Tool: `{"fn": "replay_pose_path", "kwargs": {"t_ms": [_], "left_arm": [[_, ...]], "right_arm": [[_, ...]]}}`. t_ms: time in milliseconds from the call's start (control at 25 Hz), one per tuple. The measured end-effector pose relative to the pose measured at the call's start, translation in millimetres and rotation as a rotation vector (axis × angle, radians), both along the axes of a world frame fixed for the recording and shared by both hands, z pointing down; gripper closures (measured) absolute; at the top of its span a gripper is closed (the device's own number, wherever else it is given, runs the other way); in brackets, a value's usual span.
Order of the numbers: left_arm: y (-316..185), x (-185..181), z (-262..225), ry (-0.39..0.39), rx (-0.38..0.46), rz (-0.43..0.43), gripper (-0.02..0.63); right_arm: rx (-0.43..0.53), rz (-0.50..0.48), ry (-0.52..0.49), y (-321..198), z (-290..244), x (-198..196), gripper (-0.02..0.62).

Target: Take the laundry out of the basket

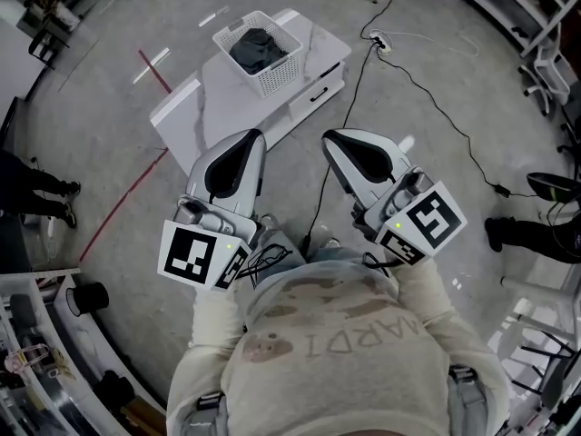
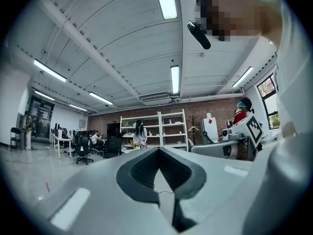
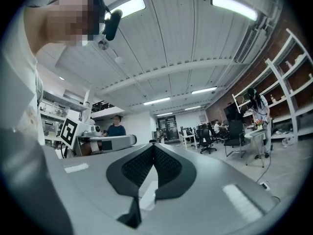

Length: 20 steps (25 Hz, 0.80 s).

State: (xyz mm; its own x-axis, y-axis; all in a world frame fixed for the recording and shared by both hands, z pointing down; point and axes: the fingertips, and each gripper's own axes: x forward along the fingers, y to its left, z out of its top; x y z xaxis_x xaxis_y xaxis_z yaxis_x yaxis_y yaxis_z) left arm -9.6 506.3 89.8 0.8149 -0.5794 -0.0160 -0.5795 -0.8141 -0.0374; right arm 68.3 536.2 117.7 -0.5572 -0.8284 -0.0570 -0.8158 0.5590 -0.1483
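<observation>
Holding two grippers side by side, left gripper [image 1: 255,135] jaws pressed together on nothing, right gripper [image 1: 329,137] jaws pressed together too, one white basket [image 1: 278,78] on one white table [image 1: 213,103] well ahead, one dark laundry [image 1: 255,49] pile inside it.

white lattice basket [image 1: 272,62] upright on low white table, dark laundry [image 1: 258,49] heaped inside

Bright, even light falls from ceiling strips [image 2: 166,1]. Shadows are soft. Both gripper views bend strongly, with dark corners.
</observation>
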Motion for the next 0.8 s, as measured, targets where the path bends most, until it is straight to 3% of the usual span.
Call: {"fn": "replay_pose_path", "kwargs": {"t_ms": [360, 800], "left_arm": [[-45, 16, 10, -0.019, -0.005, 0.022, 0.606], [-157, 3, 2, -0.005, 0.005, 0.055, 0.606]], "right_arm": [[-0.010, 0.024, -0.009, -44, 8, 15, 0.568], [-0.010, 0.073, 0.001, -151, 0, 7, 0.568]]}}
